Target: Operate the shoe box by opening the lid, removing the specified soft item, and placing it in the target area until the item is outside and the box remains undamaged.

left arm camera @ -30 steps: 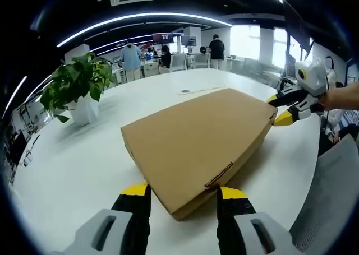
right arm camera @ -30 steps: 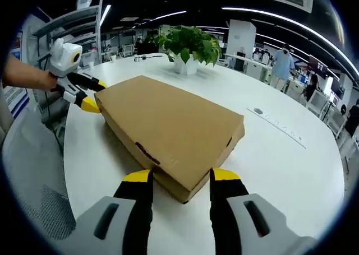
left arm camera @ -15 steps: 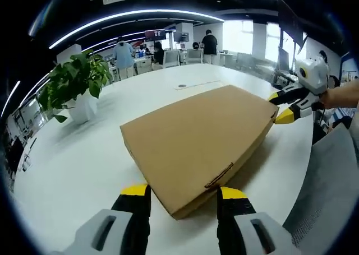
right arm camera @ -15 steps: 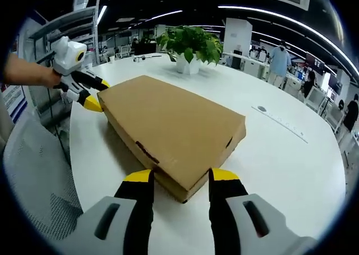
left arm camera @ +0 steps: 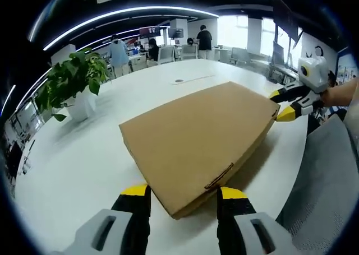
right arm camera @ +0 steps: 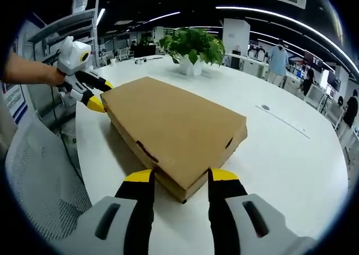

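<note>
A flat brown cardboard shoe box lies on the white table with its lid down. My left gripper is open, and its yellow-tipped jaws stand either side of the box's near corner. At the box's far right corner is my right gripper, held by a hand. In the right gripper view the same box runs away from me. There my right gripper is open astride its near corner, and the left gripper sits at the far left corner. The box's contents are hidden.
A potted green plant stands on the table beyond the box. A grey mesh chair is close to the table edge. People stand at desks far back. Bare white tabletop spreads past the box.
Both views have shifted a little and more of the mesh chair shows. The box stays closed and both grippers keep their places at its opposite corners.
</note>
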